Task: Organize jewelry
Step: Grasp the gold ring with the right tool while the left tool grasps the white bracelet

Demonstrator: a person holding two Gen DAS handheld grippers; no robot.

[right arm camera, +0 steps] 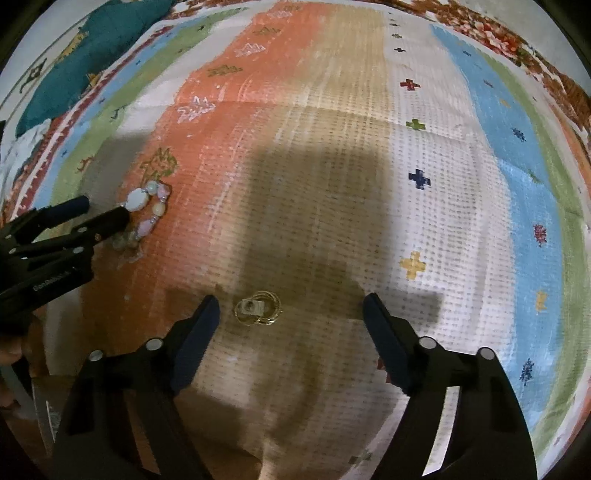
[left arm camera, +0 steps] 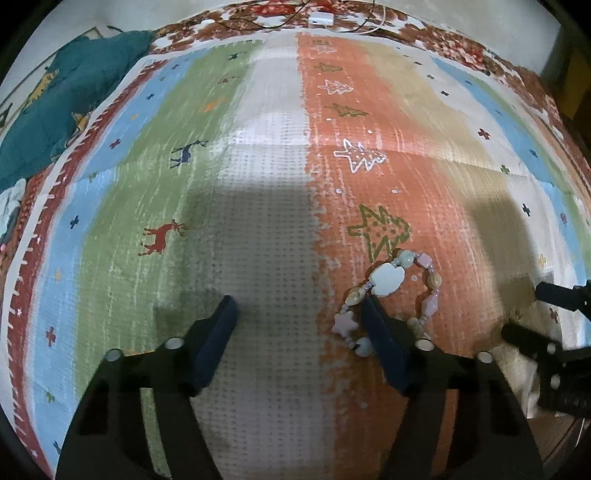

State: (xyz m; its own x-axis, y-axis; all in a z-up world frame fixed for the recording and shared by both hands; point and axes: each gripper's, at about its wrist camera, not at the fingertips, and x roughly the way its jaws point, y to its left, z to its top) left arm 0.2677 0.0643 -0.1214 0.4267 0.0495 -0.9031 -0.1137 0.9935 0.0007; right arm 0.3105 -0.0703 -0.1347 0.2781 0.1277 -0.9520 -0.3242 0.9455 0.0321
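Note:
A beaded bracelet (left arm camera: 388,282) with pastel beads, a large white bead and a pink star lies on the orange stripe of the mat. My left gripper (left arm camera: 297,306) points down at the mat, open; its right finger (left arm camera: 380,332) rests inside the bracelet's loop and hides part of it. Nothing lies between the pads. In the right wrist view, gold rings (right arm camera: 258,308) sit bunched on the tan stripe between the fingers of my open right gripper (right arm camera: 291,302), close to its left finger (right arm camera: 199,332) and apart from both pads. The left gripper (right arm camera: 105,209) and bracelet (right arm camera: 147,210) show at the left.
A striped mat (left arm camera: 269,122) with deer and tree prints covers the surface. A teal cloth (left arm camera: 62,103) lies bunched at the far left, and a white plug with cables (left arm camera: 321,18) at the far edge. My right gripper (left arm camera: 522,311) enters from the right.

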